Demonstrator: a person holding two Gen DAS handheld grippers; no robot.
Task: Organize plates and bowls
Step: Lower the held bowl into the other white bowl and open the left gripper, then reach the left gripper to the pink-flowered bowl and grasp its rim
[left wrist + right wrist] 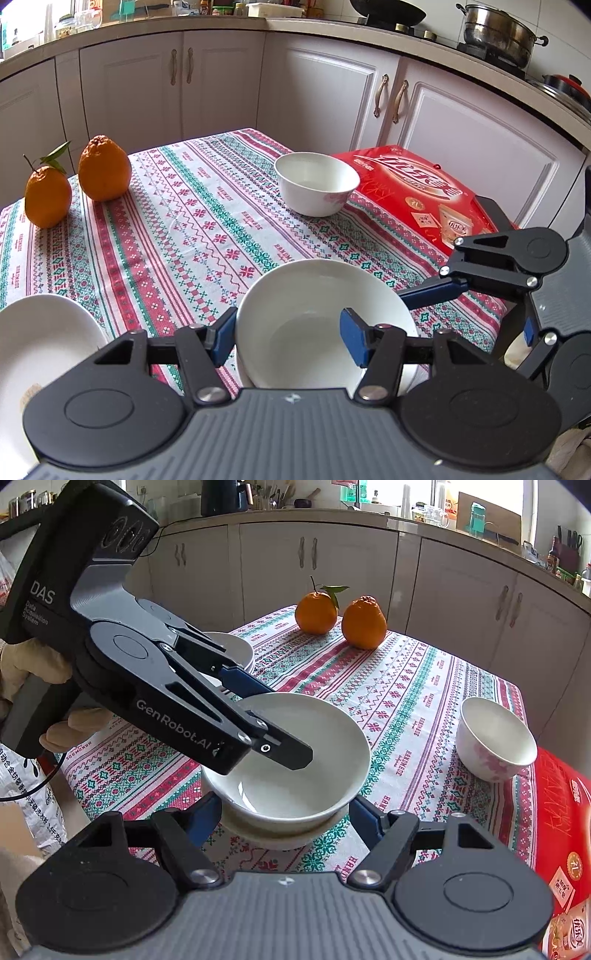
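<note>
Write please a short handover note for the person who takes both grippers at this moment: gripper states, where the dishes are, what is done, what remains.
Left gripper: open, one finger inside the large white ceramic bowl, the other outside its wall; not clamped.
Right gripper: open, fingers low on either side of that bowl, holding nothing.
Done: the large bowl sits stacked on a white dish.
The small white bowl with pink pattern stands alone beside the red cardboard box. A white plate lies at the table edge.
Left: probably gather the small bowl and the plate.
</note>
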